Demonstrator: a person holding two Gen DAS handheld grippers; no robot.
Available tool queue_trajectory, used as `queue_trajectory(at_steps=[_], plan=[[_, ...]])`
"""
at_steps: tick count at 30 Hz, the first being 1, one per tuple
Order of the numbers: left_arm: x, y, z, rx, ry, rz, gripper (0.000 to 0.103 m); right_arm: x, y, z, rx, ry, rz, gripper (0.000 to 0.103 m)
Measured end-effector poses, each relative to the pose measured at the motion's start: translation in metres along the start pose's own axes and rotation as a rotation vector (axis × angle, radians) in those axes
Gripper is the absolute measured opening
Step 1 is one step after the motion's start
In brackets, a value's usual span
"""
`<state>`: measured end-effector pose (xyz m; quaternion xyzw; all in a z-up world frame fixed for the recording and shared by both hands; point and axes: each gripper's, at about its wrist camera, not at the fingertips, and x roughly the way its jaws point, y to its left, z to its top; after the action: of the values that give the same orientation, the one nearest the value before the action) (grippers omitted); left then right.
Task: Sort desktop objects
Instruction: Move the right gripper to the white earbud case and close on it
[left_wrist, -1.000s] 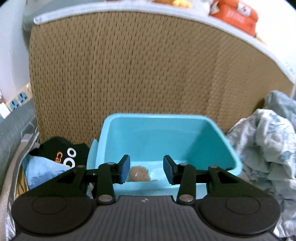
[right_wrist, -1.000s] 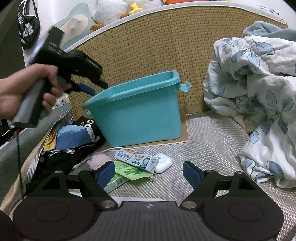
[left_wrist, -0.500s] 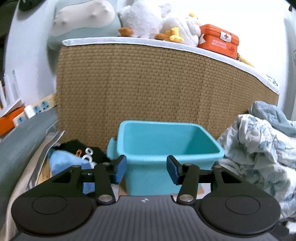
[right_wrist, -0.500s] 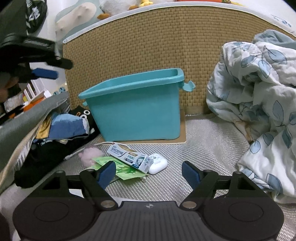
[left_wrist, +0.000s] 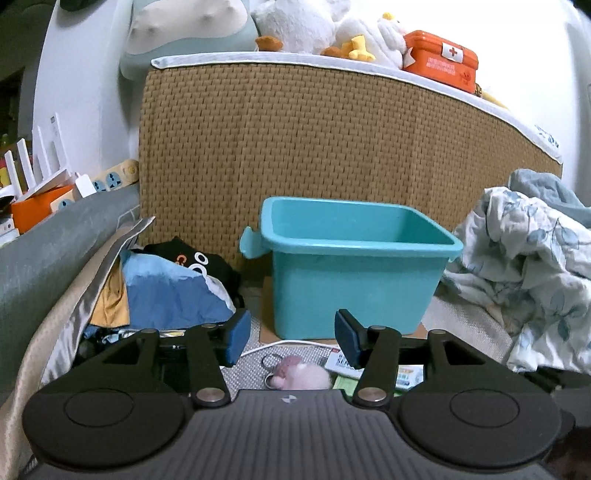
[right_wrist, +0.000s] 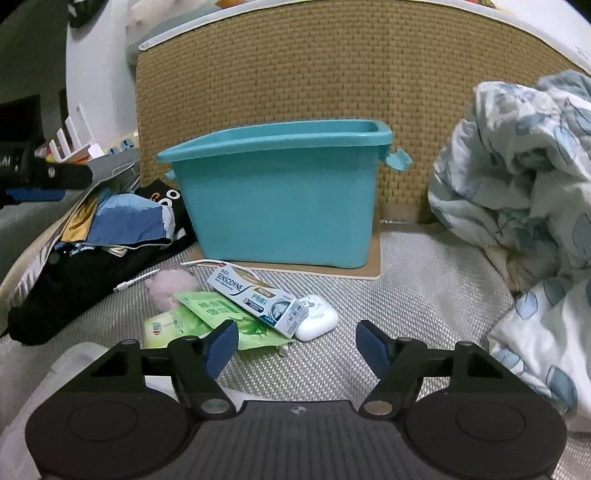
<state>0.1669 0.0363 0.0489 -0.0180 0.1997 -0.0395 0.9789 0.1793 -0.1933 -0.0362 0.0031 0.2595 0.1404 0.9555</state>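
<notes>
We note the teal bin (left_wrist: 354, 266) ahead of the left hand-held gripper (left_wrist: 291, 334), beyond its tips. Toothpaste box (right_wrist: 256, 293) lies just ahead of the right hand-held gripper (right_wrist: 293, 341), resting over the green packet (right_wrist: 221, 317); white case (right_wrist: 317, 322) touches the box's near end; pink plush keychain (right_wrist: 170, 286) sits ahead-left. Both sets of jaws stand apart, holding nothing. Against one second ago, the left one has pulled back from above the bin interior, and the keychain now shows between its fingers.
</notes>
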Motion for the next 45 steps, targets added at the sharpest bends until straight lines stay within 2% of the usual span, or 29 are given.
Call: queue_trajectory(at_steps=[5,17,27,36,41,45], plan=[[0.002,0.0,-0.014,0.01,-0.001,-0.013,0.055,0.007,-0.007,0.002,-0.026,0.013,-0.048,0.073],[0.006,0.004,-0.043,-0.011,0.015,-0.037,0.055,0.039,-0.018,-0.004,-0.04,0.093,-0.081,0.069],[0.008,0.006,-0.049,-0.045,0.027,-0.06,0.056,0.061,-0.016,-0.004,-0.079,0.131,-0.062,0.069],[0.014,0.006,-0.052,-0.072,0.043,-0.066,0.058,0.077,-0.017,0.004,-0.092,0.125,-0.03,0.069],[0.017,0.002,-0.054,-0.056,0.056,-0.067,0.058,0.086,-0.017,0.009,-0.095,0.122,-0.014,0.069],[0.019,0.001,-0.056,-0.065,0.068,-0.086,0.058,0.092,-0.018,0.012,-0.091,0.127,0.01,0.063]])
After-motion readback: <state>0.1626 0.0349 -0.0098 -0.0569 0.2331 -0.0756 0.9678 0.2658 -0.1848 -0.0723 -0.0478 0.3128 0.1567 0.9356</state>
